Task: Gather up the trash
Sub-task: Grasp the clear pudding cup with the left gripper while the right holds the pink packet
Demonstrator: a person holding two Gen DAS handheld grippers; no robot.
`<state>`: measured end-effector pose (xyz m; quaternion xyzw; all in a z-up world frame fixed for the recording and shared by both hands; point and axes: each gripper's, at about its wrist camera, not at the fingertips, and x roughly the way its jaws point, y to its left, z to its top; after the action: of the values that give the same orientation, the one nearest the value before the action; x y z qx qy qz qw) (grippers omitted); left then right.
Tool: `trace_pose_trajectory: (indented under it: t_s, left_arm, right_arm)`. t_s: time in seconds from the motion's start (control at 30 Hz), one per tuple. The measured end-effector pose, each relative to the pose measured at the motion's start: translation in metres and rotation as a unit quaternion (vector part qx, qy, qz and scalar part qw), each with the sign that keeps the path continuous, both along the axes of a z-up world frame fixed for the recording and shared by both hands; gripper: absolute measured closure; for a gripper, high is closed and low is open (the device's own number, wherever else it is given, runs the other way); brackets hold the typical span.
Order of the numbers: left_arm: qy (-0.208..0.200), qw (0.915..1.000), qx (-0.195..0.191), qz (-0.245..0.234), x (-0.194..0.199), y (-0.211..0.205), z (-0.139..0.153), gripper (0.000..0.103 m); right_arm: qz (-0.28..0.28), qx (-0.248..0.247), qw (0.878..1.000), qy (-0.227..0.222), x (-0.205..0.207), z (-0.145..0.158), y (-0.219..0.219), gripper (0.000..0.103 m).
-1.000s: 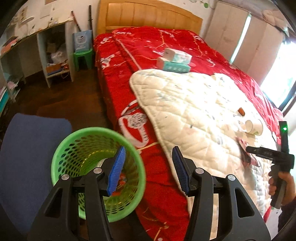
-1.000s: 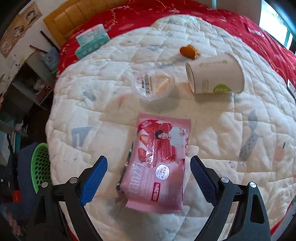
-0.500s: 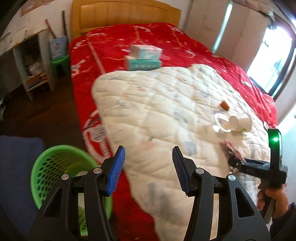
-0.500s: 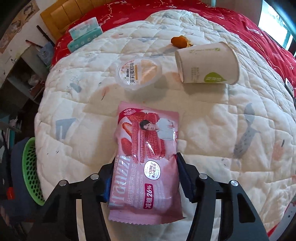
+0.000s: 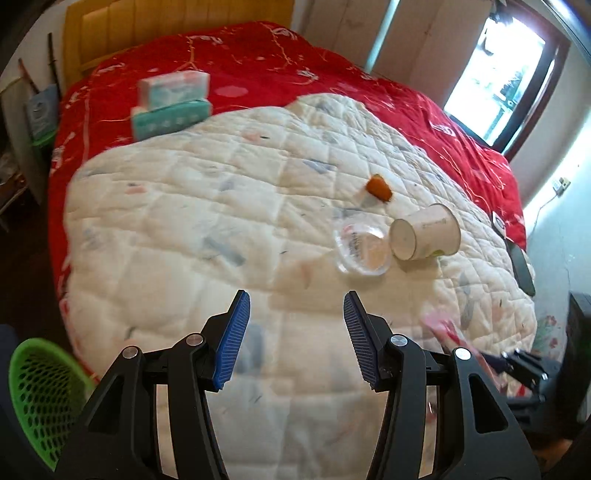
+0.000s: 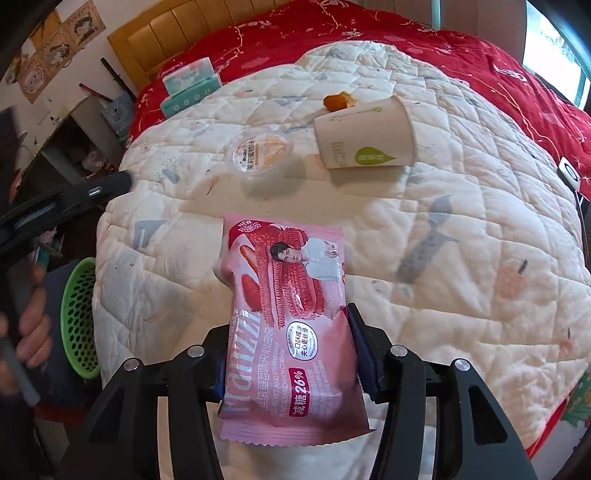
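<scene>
My right gripper is shut on a pink snack wrapper and holds it just above the white quilt. The wrapper shows blurred in the left wrist view. My left gripper is open and empty over the quilt. A tipped paper cup, a clear plastic lid and an orange scrap lie on the quilt. A green mesh basket stands on the floor beside the bed.
Two stacked tissue packs lie on the red bedspread near the wooden headboard. A shelf unit stands left of the bed. A window is at the right.
My right gripper closed on the pink wrapper and lifted it off the quilt. My left gripper swung right from over the green basket to over the quilt, still open.
</scene>
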<state>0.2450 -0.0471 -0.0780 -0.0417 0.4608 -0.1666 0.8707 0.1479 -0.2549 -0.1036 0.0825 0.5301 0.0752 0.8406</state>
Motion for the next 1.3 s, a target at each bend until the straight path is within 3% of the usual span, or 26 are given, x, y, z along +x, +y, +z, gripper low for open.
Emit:
trace_pose_trajectory:
  t_s: [0.43,0.57,0.7,0.83,1.03,1.3]
  left_arm:
    - [0.056,0.9978,-0.035,-0.007,0.071,-0.053,-0.046,0.058]
    - [0.064,0.9976,-0.025,-0.011,0.078,-0.062,-0.056,0.073]
    - [0.066,0.9970,-0.041,-0.011,0.080,-0.063,-0.057,0.083]
    - [0.061,0.9960,-0.064,-0.008,0.075,-0.057,-0.052,0.096]
    - [0.038,0.9970,-0.067,-0.004,0.048,-0.039,-0.033,0.097]
    - [0.001,0.9958,-0.081,0.042,-0.009,0.046,0.005,0.097]
  right_arm:
    - [-0.001,0.017,1.000,-0.019,-0.013,0.004,-0.029,0.052]
    - [-0.002,0.019,1.000,-0.019,-0.017,0.002,-0.031,0.052]
    - [-0.004,0.020,1.000,-0.021,-0.019,0.004,-0.031,0.052]
    - [-0.007,0.020,0.999,-0.025,-0.023,0.007,-0.030,0.052]
    - [-0.003,0.020,0.999,-0.036,-0.030,0.019,-0.019,0.052]
    - [0.029,0.026,0.998,-0.056,-0.038,0.041,0.021,0.052]
